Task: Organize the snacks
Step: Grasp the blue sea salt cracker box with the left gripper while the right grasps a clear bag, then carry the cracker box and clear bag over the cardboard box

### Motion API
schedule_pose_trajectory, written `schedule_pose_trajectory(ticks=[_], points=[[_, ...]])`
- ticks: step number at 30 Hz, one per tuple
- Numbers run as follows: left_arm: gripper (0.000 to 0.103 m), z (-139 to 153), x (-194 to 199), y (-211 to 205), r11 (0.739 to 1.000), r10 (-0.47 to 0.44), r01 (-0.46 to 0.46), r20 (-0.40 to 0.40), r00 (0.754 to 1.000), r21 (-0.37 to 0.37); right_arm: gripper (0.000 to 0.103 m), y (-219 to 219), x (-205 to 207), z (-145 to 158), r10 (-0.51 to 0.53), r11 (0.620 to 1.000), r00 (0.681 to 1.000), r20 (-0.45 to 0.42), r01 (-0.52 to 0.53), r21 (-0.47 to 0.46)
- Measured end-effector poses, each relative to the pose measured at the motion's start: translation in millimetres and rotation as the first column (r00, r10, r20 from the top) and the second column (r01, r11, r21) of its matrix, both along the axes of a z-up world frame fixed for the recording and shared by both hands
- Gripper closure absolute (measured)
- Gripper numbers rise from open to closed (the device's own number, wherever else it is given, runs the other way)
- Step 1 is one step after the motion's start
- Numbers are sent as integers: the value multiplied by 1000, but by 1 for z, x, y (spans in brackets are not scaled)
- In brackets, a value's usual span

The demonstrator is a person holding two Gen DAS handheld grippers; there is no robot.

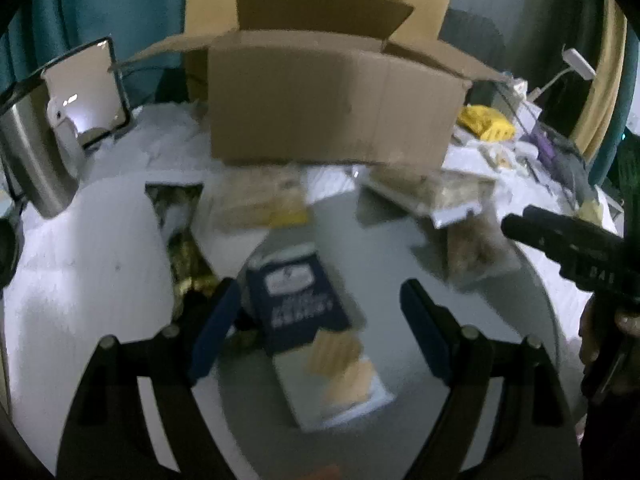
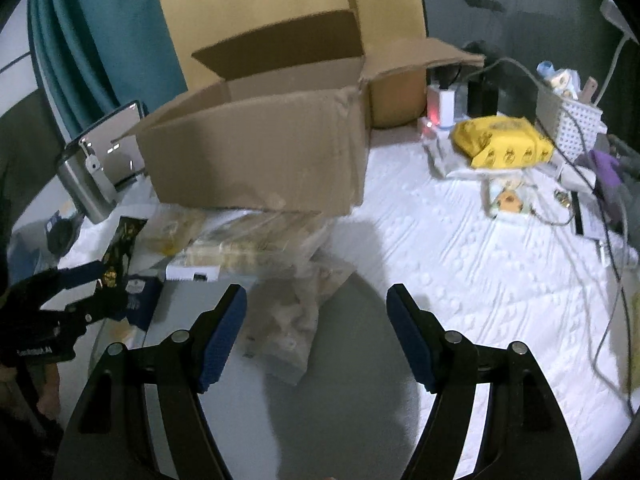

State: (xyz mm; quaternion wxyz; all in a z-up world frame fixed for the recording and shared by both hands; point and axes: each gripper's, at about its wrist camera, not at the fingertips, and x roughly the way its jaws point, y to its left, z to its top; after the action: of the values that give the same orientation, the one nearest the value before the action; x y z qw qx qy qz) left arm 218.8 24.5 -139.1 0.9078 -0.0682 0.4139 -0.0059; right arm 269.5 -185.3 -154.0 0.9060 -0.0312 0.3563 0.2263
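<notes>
Approach step. Left gripper [image 1: 316, 320] and right gripper [image 2: 316, 320] both spread, empty. Navy biscuit pack [image 1: 298, 300] bottom centre, clear cracker bag [image 2: 292, 320] lower centre. Next: clamp, lift into cardboard box [image 1: 332, 108].

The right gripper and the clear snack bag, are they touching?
Apart. In the right wrist view, the right gripper stands open, and the clear snack bag lies on the table below, between its fingers.
</notes>
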Motion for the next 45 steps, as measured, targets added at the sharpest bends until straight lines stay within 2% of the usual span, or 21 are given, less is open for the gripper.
schedule_pose_trajectory(ticks=[5, 11, 13, 20, 22, 25, 28, 33, 39, 45], points=[[20, -20, -6, 1, 999, 15, -13, -44, 999, 45, 28, 12, 2, -11, 16, 1000, 999, -29, -16, -12], [20, -28, -5, -2, 998, 16, -12, -61, 998, 58, 28, 23, 11, -19, 24, 999, 998, -53, -26, -28], [20, -30, -4, -6, 996, 2, 3, -63, 998, 89, 28, 26, 14, -22, 29, 999, 998, -63, -31, -35], [20, -32, 0, -18, 992, -52, 59, -60, 997, 116, 28, 39, 18, -37, 44, 996, 996, -80, -50, -79], [21, -32, 0, -19, 991, -72, 78, -54, 996, 109, 33, 41, 16, -37, 52, 994, 996, -74, -59, -94], [42, -30, -1, -25, 988, -101, 106, -48, 994, 116, 40, 43, 13, -38, 63, 991, 996, -63, -70, -114], [50, -28, -2, -31, 985, -131, 135, -46, 990, 112, 43, 43, 11, -39, 69, 990, 996, -59, -76, -121], [51, -27, -7, -34, 983, -154, 157, -43, 987, 90, 51, 38, 3, -34, 82, 990, 995, -58, -88, -111], [51, -18, -14, -37, 984, -169, 170, -29, 985, 49, 53, 25, -5, -28, 70, 993, 996, -52, -75, -94], [51, -3, -22, -46, 980, -193, 192, 7, 981, 44, 54, 10, -15, -13, 52, 995, 998, -18, -53, -81]])
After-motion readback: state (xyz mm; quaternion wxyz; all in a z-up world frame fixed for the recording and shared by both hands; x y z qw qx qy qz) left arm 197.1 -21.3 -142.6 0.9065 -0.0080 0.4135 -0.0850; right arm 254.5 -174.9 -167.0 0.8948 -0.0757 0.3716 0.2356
